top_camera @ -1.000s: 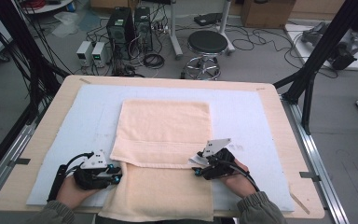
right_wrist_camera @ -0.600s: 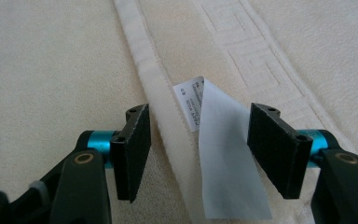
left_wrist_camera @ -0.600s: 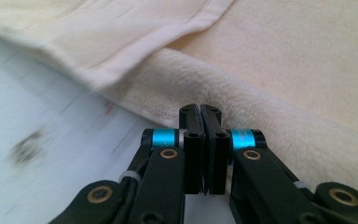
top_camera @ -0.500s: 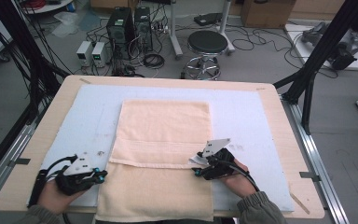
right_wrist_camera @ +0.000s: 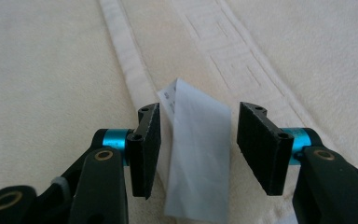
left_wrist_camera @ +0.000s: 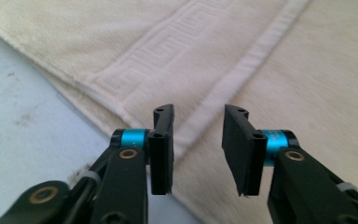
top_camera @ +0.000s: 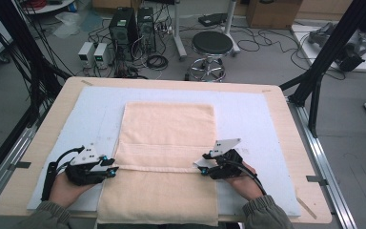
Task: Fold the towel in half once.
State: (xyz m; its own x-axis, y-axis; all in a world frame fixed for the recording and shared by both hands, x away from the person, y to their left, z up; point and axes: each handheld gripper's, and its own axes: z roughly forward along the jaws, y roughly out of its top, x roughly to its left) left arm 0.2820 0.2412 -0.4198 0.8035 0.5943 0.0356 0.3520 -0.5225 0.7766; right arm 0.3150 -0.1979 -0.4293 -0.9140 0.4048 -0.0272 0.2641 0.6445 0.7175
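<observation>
- High view: one cream, rectangular terry-cloth towel lies flat on the pale blue foam mat that covers the light wooden table. It sits at the table's middle and runs toward 6 o'clock, where its near end reaches the table edge. The far half is folded back over the near half; the folded hem crosses the cloth as a straight line between the two grippers.
- High view: the left gripper, held in a hand, sits at 9 o'clock of that hem, its tips at the towel's left edge. The right gripper sits at 3 o'clock of the hem, at the towel's right edge.
- Left gripper view: the jaws have just been opening and stand apart, nothing pressed between them. Beyond them, at 12 o'clock, the towel shows a woven key-pattern border and a ribbed hem band; the blue mat lies at 9 o'clock.
- Right gripper view: the jaws have just been closing yet stand apart. A white fabric care label stands between the pads, which do not visibly press it. The towel's ribbed band and key-pattern border run toward 12 o'clock.
</observation>
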